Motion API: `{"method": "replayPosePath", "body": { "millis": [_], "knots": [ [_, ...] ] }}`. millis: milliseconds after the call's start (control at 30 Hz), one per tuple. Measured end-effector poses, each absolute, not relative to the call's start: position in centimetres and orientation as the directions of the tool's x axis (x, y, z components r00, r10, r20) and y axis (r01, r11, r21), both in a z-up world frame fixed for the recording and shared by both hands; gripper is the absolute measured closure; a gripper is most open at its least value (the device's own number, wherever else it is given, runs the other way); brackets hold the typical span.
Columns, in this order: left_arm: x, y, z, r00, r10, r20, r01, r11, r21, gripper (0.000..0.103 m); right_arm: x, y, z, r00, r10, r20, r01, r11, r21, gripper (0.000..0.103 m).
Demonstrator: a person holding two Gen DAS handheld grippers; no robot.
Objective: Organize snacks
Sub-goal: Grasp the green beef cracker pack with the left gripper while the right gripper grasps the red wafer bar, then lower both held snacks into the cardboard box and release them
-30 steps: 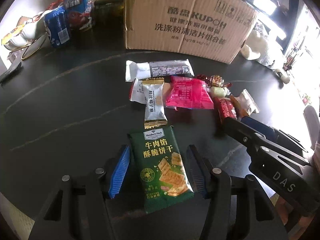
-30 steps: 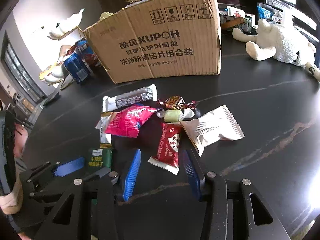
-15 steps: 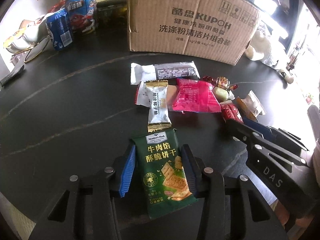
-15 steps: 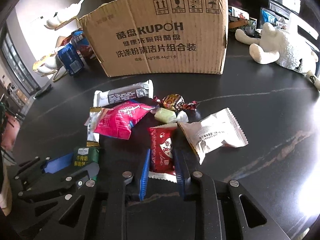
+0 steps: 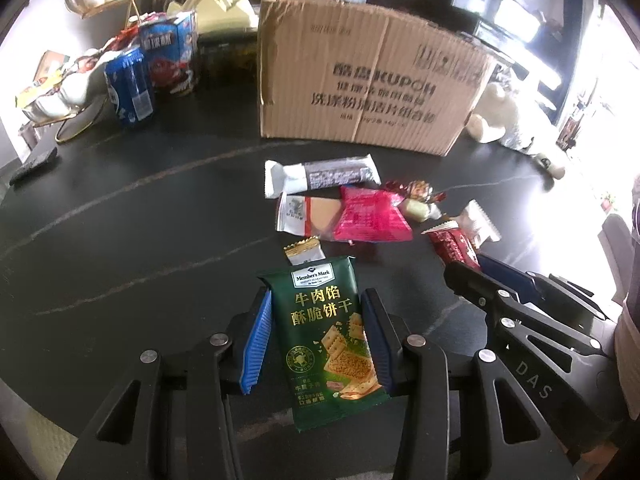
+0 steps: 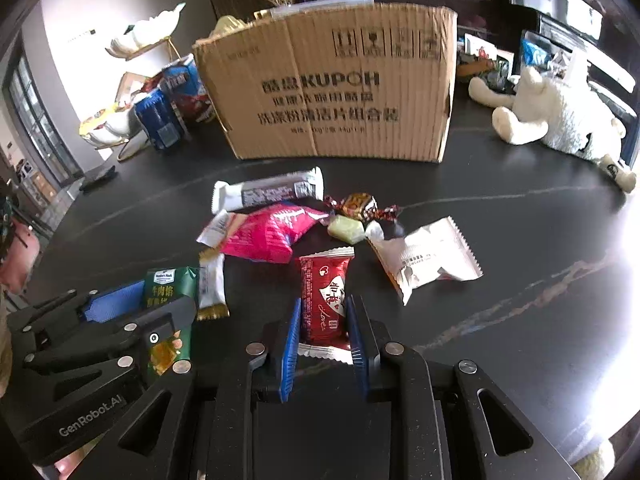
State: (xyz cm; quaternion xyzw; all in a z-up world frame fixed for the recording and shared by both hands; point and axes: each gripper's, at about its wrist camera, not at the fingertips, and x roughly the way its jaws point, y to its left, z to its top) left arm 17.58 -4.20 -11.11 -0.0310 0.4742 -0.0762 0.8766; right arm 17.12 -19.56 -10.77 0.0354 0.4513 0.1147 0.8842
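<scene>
My left gripper point(image 5: 316, 312) is shut on a green Member's Mark cracker packet point(image 5: 328, 340) and holds it above the black table point(image 5: 120, 240). My right gripper point(image 6: 322, 316) is shut on a red snack packet point(image 6: 324, 300). A white-gold sachet point(image 6: 211, 280), a pink packet point(image 6: 268, 232), a white-grey bar point(image 6: 268, 192), wrapped candies point(image 6: 356, 216) and a white packet point(image 6: 424, 260) lie on the table. The cardboard box point(image 6: 332, 88) stands behind them, also in the left wrist view point(image 5: 368, 80).
A blue can point(image 5: 130, 88) and snack cartons point(image 5: 172, 56) stand at the back left by a white bowl on a gold stand point(image 5: 60, 100). A white plush toy point(image 6: 560, 116) lies at the back right. A dark remote point(image 5: 34, 164) lies at the left edge.
Both grippers closed on their packets and rose a little. The green packet lifted off the table and now overlaps the white-gold sachet. The red packet sits clamped between the right fingers.
</scene>
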Motion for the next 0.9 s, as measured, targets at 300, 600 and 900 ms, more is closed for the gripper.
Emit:
{"method": "replayPosePath", "body": {
  "millis": [300,600,900],
  "knots": [
    [16.3,-4.0,-7.6,0.609,-0.177,-0.774,0.138,0.984,-0.116,0.059,15.6,-20.0,-7.3,0.627,0.249,-0.738,-0.169,0.968,0.184,0.078],
    [16.4,-3.7,-3.0,0.693,-0.185,-0.697,0.180,0.980,-0.081,0.059,15.7,-20.2,-3.5,0.697,0.254,-0.671,-0.183,0.967,0.176,0.078],
    [18.8,-3.8,0.7,0.731,-0.213,-0.648,0.218,0.973,-0.074,0.059,17.6,-20.5,0.1,0.759,0.245,-0.604,-0.180,0.969,0.168,0.078]
  ]
}}
